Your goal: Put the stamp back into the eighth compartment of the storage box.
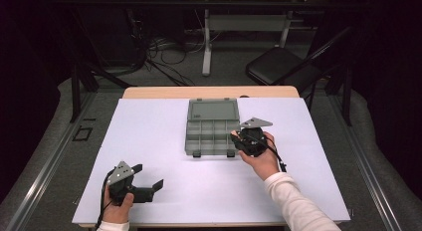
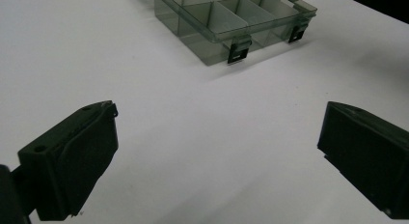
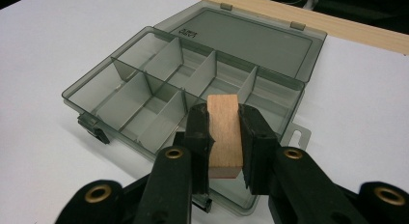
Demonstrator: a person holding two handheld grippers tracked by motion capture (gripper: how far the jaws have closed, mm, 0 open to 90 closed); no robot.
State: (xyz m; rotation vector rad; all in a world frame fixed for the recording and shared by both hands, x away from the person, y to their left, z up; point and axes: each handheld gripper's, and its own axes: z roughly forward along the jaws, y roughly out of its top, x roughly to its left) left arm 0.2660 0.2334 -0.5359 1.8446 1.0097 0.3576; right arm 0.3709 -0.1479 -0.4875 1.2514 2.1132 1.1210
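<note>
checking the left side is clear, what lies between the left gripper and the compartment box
Nothing: in the left gripper view, bare white table runs from the open left gripper to the compartment box.

I see the open box (image 1: 212,127) mid-worktop (image 1: 149,141), lid behind; my block (image 3: 224,134) over its right front corner.

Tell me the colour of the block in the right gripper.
Light reddish-tan wood; the block shows best in the right gripper view.
</note>
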